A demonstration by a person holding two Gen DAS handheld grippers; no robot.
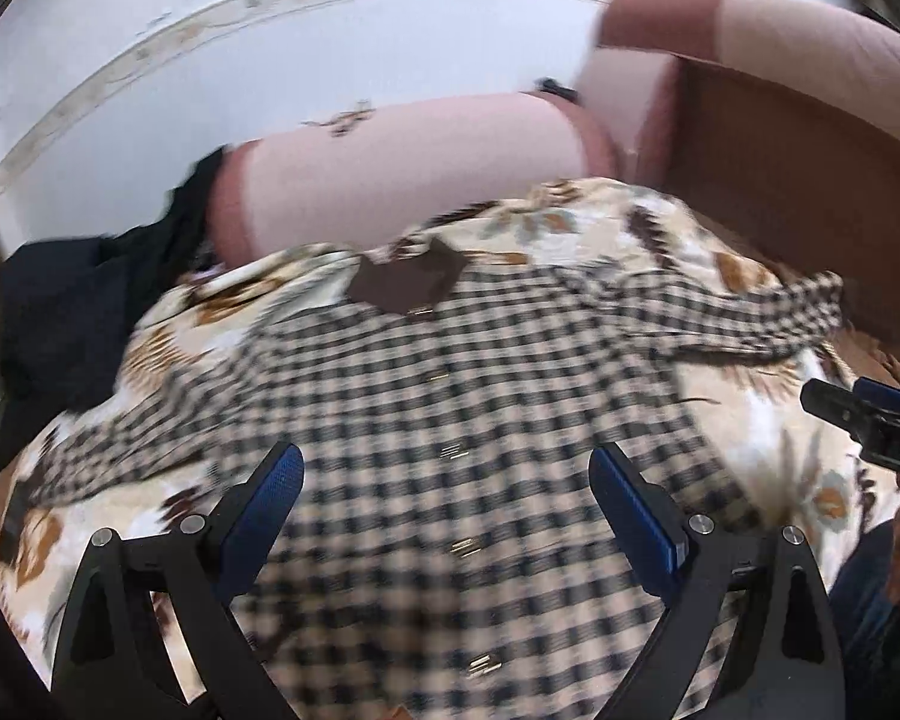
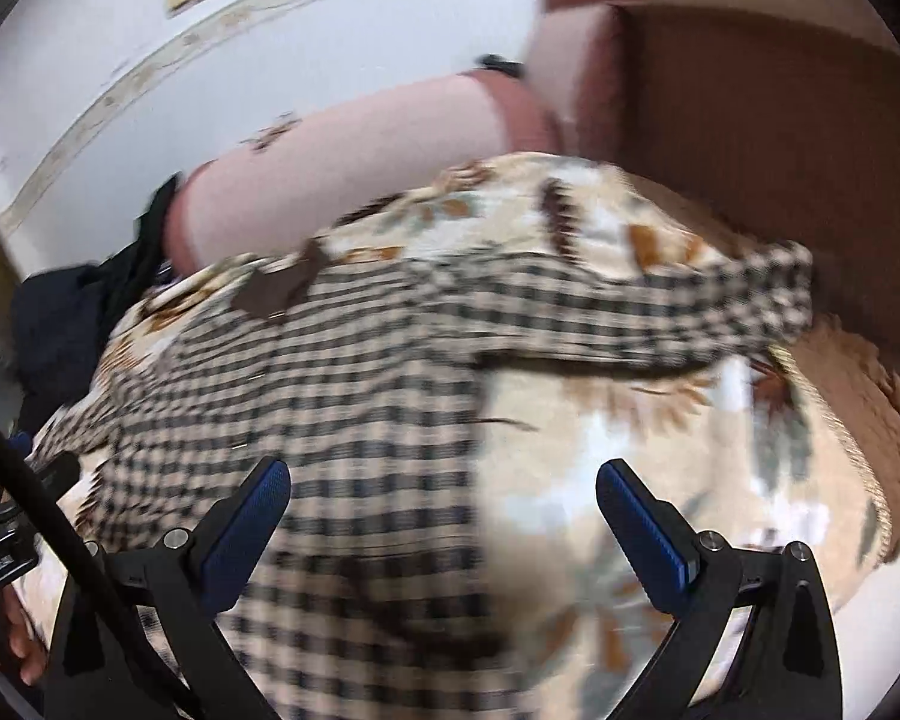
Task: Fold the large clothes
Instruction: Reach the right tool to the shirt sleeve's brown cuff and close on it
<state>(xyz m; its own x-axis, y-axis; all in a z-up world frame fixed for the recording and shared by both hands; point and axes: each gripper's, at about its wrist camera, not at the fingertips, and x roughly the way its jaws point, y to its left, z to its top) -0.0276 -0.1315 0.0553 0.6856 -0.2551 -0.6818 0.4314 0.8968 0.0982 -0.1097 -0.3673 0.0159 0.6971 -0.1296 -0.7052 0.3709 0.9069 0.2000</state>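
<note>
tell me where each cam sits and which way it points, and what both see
Left wrist: sits behind the left tool, open, looking forward and down at the checked shirt on a floral blanket; the right tool shows at the right edge.
Right wrist: sits behind the right tool, open, over the shirt's right side and sleeve; a hand shows lower left.
Shared: shirt, blanket, pink sofa.

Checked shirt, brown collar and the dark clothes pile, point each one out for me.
Checked shirt (image 1: 450, 396), left wrist view, middle of the front by the buttons.
Brown collar (image 1: 411, 285), left wrist view, centre of the collar.
Dark clothes pile (image 2: 60, 324), right wrist view, middle of the heap.
</note>
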